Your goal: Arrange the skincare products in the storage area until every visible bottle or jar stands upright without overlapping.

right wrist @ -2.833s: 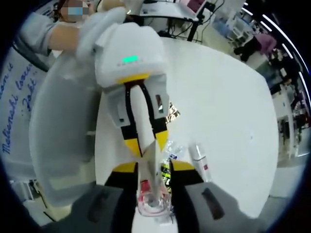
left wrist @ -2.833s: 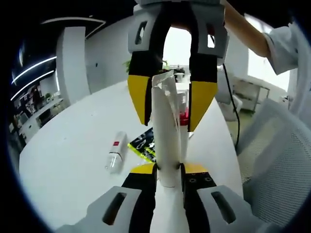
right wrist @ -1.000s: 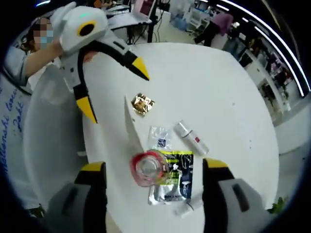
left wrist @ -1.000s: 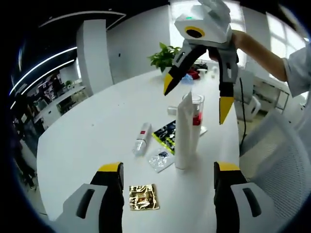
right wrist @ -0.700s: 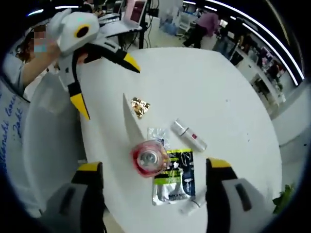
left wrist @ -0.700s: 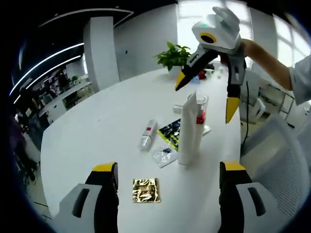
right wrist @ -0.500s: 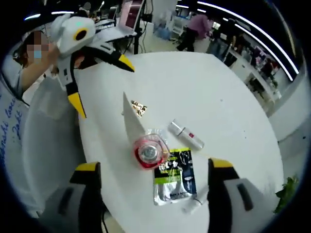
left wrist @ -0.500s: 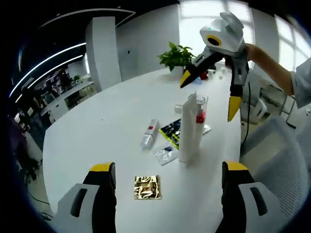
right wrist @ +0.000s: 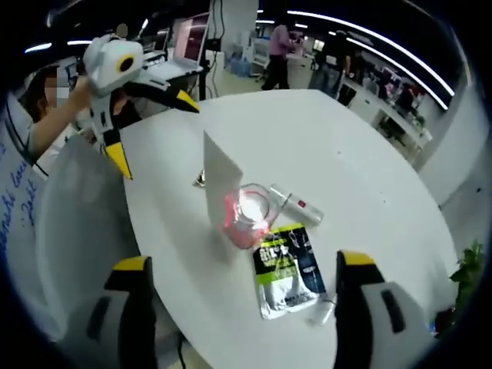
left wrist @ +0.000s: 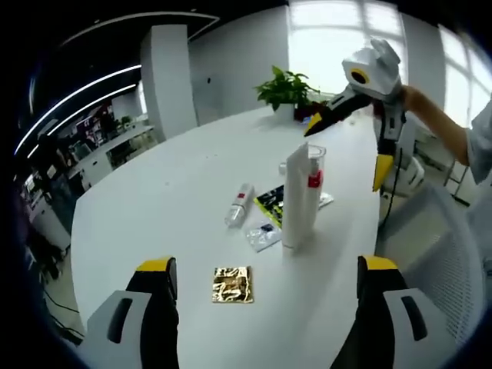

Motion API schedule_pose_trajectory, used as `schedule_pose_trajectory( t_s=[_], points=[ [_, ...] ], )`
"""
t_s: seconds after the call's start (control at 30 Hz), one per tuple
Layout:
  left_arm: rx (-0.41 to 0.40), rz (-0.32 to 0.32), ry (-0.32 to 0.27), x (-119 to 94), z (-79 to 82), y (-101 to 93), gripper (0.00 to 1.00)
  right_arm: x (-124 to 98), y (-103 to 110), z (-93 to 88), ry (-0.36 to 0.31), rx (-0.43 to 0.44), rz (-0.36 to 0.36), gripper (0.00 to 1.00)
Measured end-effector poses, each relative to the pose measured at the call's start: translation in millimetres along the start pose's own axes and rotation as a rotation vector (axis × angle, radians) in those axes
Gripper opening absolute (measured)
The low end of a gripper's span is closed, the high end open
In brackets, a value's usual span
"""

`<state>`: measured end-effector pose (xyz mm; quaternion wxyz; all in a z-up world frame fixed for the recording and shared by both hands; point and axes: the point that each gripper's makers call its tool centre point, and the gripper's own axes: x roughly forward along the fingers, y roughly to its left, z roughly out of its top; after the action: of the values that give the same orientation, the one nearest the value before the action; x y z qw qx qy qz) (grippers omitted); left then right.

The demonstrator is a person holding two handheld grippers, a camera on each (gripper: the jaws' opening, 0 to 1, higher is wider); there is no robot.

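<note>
A white tube (left wrist: pixel 296 196) stands upright on the round white table (left wrist: pixel 154 207), touching a clear jar with a red label (left wrist: pixel 316 171) just behind it. Flat on the table lie a small clear bottle (left wrist: pixel 239 205), a black-green sachet (left wrist: pixel 270 207), a small clear sachet (left wrist: pixel 263 234) and a gold sachet (left wrist: pixel 232 284). My left gripper (left wrist: pixel 267 265) is open, held back from the tube. My right gripper (left wrist: pixel 347 150) hangs open beyond the jar. In the right gripper view the tube (right wrist: pixel 219 184), jar (right wrist: pixel 247 214), bottle (right wrist: pixel 296 205) and sachet (right wrist: pixel 290 269) sit ahead of my open right gripper (right wrist: pixel 242 261); the left gripper (right wrist: pixel 154 132) is open too.
A potted plant (left wrist: pixel 284 84) stands at the table's far end. A mesh chair (left wrist: pixel 446 254) is at the table's right edge. A tiny white tube (right wrist: pixel 323 311) lies beside the green sachet. People stand among desks in the background (right wrist: pixel 307 54).
Earlier my left gripper was shut on the tube and my right around the jar. Both have let go and drawn back; tube and jar stay standing.
</note>
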<state>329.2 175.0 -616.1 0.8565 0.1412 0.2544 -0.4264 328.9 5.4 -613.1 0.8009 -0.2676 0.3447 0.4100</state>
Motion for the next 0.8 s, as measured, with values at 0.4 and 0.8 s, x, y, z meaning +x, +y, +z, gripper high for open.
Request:
schedule_pose_trajectory(
  t_s=[0.4,0.8],
  points=[
    [-0.011,-0.001,-0.006,-7,-0.3,-3.9,0.97,-8,4,-9.7,-0.037,0.048,-0.032,1.0],
    [-0.042,0.001,-0.028,-9,-2.0,-3.1,0.97,-13,0,-20.0,-0.056,0.103,-0.049,1.0]
  ],
)
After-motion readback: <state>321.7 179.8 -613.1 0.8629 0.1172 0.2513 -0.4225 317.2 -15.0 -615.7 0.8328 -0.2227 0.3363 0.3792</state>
